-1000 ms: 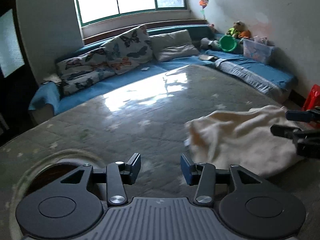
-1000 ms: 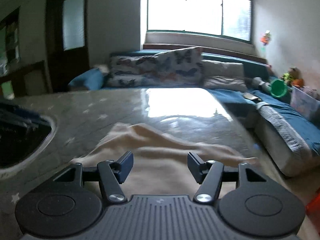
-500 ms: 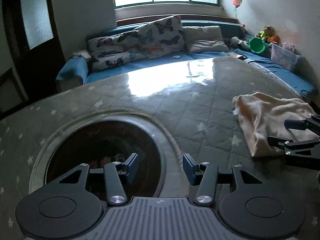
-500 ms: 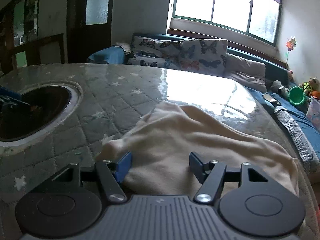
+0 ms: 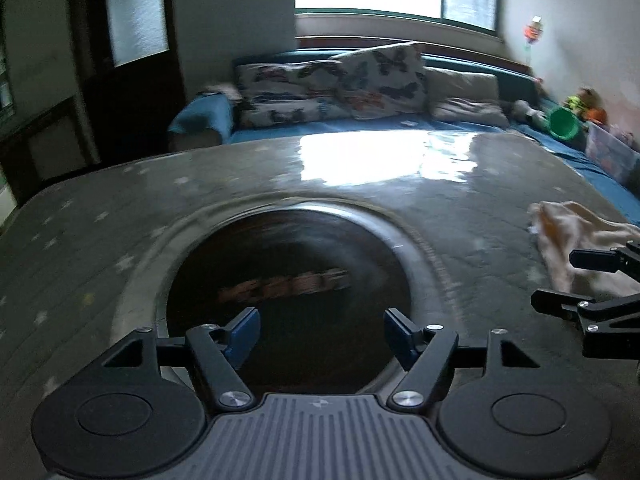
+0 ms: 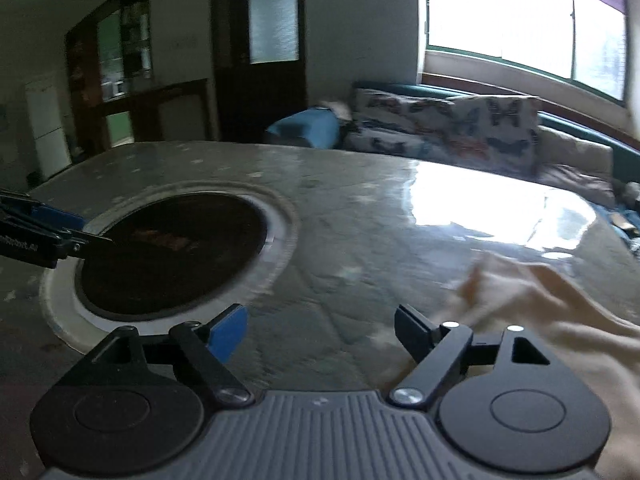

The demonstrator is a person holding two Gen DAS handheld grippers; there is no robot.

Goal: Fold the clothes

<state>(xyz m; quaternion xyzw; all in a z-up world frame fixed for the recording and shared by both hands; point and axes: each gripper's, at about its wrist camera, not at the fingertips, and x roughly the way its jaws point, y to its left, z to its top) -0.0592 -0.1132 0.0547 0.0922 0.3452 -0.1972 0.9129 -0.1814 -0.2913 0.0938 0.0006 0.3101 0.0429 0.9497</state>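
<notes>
A cream cloth [image 5: 572, 240] lies on the quilted grey table at the right; in the right wrist view it [image 6: 560, 320] lies at the lower right, partly under the gripper body. My left gripper [image 5: 320, 338] is open and empty above the dark round hole [image 5: 288, 296]. My right gripper [image 6: 320, 332] is open and empty over bare table, just left of the cloth's edge. It shows in the left wrist view [image 5: 576, 280] at the right edge, by the cloth. The left gripper shows at the left edge of the right wrist view [image 6: 60, 236].
The table [image 5: 360, 168] has a large round hole with a pale rim [image 6: 172, 252]. A blue sofa with butterfly cushions [image 5: 344, 88] runs behind the table under the window. A green bucket [image 5: 564, 122] and toys sit at the far right. A dark door [image 6: 260, 40] is behind.
Both grippers have swung left. The hole now fills the left wrist view and the cloth has slid to the right edge in both views. The jaws stay open.
</notes>
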